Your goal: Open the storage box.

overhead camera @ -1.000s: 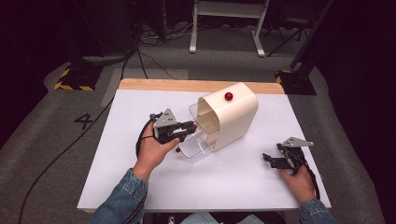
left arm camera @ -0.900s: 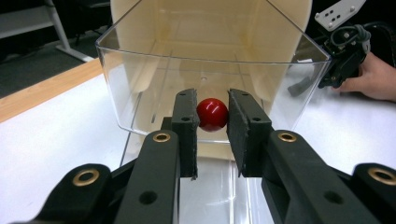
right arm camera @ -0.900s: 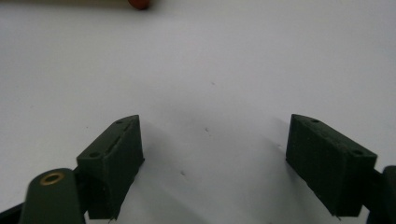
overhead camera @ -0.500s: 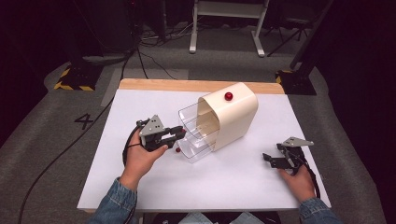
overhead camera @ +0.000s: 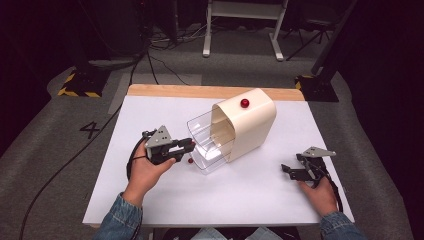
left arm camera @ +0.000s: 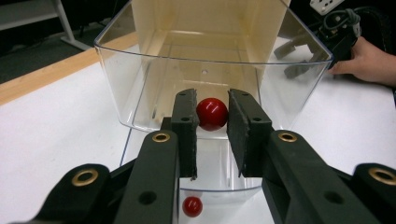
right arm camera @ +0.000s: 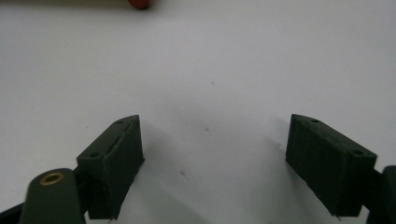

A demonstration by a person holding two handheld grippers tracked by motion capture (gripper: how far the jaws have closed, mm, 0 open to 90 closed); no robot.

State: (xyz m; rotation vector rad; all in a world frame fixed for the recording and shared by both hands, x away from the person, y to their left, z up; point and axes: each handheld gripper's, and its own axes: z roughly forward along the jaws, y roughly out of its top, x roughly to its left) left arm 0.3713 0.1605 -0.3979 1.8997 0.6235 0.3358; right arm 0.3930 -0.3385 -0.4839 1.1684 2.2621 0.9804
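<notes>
A cream cabinet point(overhead camera: 250, 127) with a red knob point(overhead camera: 244, 103) on its top stands mid-table, two clear drawers pulled out toward the left. My left gripper point(overhead camera: 190, 145) sits at the front of the upper drawer point(left arm camera: 140, 88). It is shut on a red ball point(left arm camera: 212, 113), which lies against the bottom of that drawer's front wall. A second, smaller red ball point(left arm camera: 192, 206) shows below the jaws, by the lower drawer's front point(overhead camera: 190, 160). My right gripper point(overhead camera: 286, 170) rests on the white table point(overhead camera: 250, 200) at the right, open point(right arm camera: 212, 140) with nothing between its jaws.
Bare white tabletop surrounds the cabinet, with a wooden strip point(overhead camera: 175, 91) along the far edge. Cables and stand legs lie on the grey floor behind. A sliver of something red point(right arm camera: 138, 3) touches the top edge of the right gripper view.
My left hand has drawn back to the left, away from the cream cabinet, with the red ball between the jaws. The right hand has stayed still.
</notes>
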